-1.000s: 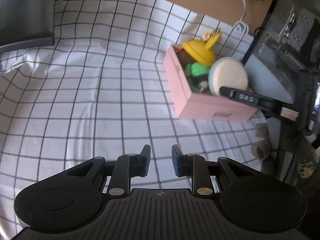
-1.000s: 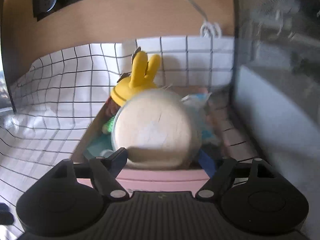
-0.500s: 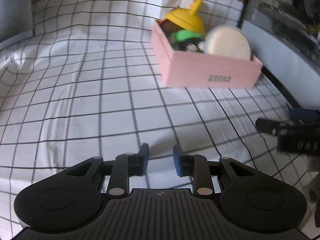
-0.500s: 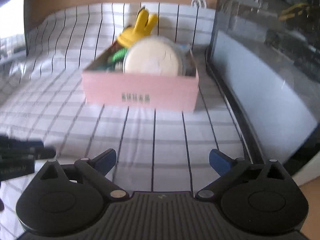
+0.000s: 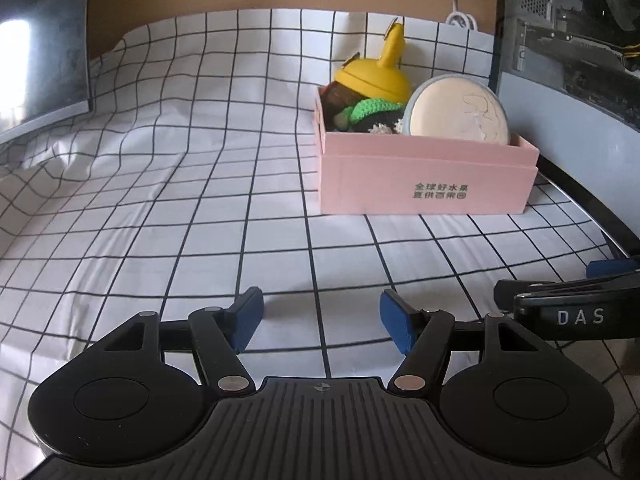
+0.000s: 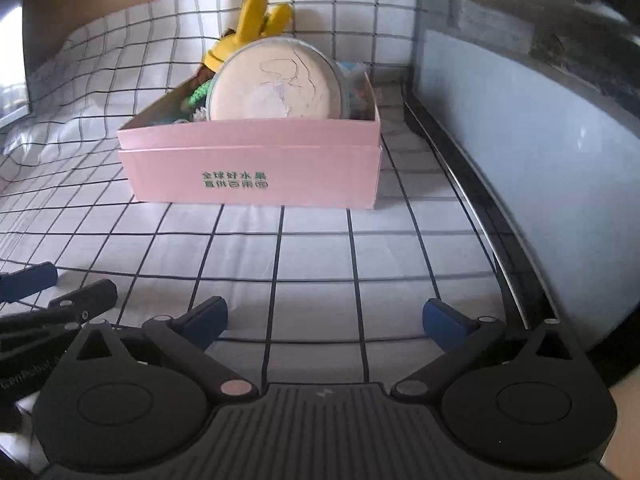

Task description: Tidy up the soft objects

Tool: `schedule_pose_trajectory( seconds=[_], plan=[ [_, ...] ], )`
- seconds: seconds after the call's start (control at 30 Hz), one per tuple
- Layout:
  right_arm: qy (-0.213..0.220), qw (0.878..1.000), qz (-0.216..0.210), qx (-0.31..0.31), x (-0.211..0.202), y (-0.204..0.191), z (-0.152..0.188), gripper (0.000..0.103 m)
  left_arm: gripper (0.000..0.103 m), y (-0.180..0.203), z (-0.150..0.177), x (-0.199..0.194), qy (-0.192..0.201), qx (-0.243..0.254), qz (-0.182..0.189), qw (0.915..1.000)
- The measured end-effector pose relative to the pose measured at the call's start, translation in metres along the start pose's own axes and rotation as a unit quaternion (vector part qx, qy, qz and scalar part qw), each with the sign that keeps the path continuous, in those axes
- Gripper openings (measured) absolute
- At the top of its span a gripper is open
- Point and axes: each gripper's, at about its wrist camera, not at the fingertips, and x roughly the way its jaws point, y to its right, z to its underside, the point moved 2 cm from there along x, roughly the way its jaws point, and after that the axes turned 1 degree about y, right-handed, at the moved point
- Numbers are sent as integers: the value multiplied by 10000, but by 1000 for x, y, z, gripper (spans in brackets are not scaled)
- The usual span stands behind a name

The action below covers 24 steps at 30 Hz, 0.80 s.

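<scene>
- Left gripper spread partway, empty, over the checked cloth
- Right gripper spread wide, empty
- Pink box of soft toys at 12 o'clock

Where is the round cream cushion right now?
The round cream cushion stands on edge inside the pink box, at its right end in the left wrist view, beside the yellow plush.

Left tool spread, right tool spread wide
</scene>
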Motion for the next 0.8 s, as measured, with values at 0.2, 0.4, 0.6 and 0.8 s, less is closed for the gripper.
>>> schedule_pose_trajectory(
  seconds=[0.2,0.4,0.6,0.8],
  plan=[
    [298,9995,-51,8,2,-2,4,103,71,3,-1,4,-7,-28,-65,10000],
    [338,9994,-65,1,4,-2,2,103,73,3,-3,8,-19,-5,-37,10000],
    [337,9994,-69,-3,3,-1,2,103,74,3,-4,9,-22,-1,-38,10000],
    [338,9994,-70,-4,3,-1,2,103,74,4,-4,10,-20,-2,-19,10000]
  ],
)
